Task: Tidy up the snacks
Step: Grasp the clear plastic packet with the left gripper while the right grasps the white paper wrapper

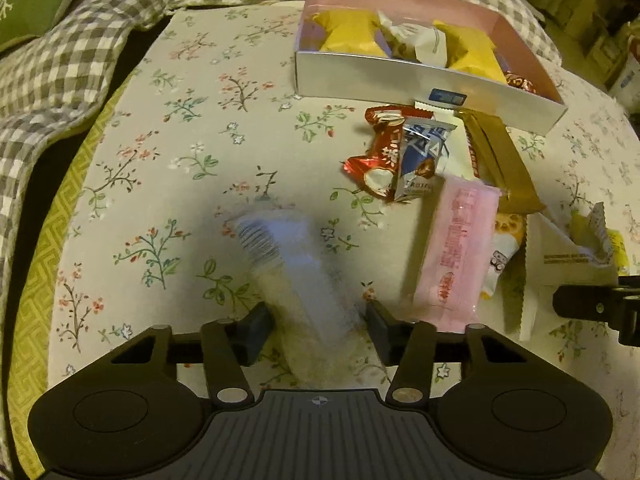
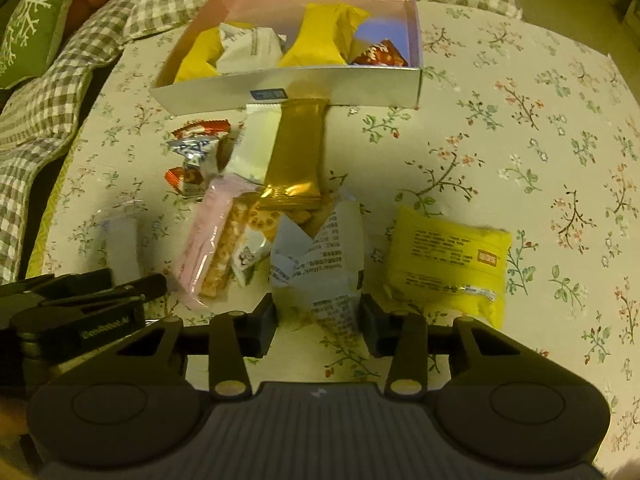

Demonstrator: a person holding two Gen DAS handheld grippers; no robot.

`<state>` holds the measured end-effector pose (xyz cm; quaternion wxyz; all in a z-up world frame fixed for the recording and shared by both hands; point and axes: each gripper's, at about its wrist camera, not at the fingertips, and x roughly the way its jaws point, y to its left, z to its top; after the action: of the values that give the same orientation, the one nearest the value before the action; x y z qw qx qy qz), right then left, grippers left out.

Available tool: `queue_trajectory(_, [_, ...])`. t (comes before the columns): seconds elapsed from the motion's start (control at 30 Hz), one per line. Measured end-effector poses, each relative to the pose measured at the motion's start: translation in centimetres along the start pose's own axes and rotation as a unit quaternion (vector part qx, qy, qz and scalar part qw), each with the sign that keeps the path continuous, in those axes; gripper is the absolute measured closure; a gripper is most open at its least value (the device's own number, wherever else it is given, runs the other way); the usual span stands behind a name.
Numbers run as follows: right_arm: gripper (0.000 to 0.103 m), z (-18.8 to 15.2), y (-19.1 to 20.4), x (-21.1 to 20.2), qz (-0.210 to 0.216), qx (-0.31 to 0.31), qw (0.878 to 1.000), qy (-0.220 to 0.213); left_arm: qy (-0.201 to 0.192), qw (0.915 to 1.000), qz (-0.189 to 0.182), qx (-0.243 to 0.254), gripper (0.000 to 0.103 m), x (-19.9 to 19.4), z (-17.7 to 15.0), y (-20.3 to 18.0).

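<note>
Nearest to us, the left claw [image 1: 318, 330] straddles a clear wrapped snack [image 1: 294, 272] lying on the flowered table [image 1: 180, 140]; its jaws stand at the wrapper's sides, but blur keeps us from telling whether the pads press on it. The right claw [image 2: 318, 322] is likewise set around a white printed packet [image 2: 320, 264], the pads at or very near its sides, and we cannot tell whether the grip is made. Just beside that packet lies a yellow packet [image 2: 448, 260]. Beyond the claws we see a loose heap: a pink bar [image 1: 456, 248], a gold bar [image 2: 296, 160] that reaches the box wall, and red and blue candies [image 1: 396, 152]. Farthest is the open box [image 1: 400, 80], which already holds yellow packets, a white packet and a red candy. We judge the task partly done: several snacks are boxed, while roughly as many remain on the table, including the two between the claws.
</note>
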<state>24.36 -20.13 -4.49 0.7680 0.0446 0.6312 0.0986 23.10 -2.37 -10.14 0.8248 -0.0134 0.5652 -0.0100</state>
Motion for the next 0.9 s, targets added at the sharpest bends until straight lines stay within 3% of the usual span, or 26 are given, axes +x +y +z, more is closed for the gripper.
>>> queue_trajectory(0.33, [0.064,0.1,0.2,-0.8,0.011,-0.008,1.0,-0.017,-0.001,0.9992,-0.038,-0.006,0.065,-0.7,0.3,-0.1])
queue_trajectory(0.57, [0.064,0.4,0.1,-1.8,0.025,0.002,0.999,-0.04,-0.016,0.9953,-0.082,-0.05,0.066,-2.1,1.4,1.4])
queue_trajectory(0.9, [0.065,1.0,0.0,-2.5,0.025,-0.002,0.997,-0.067,-0.045,0.9929,-0.09,-0.063,0.066,-3.5,2.5,1.8])
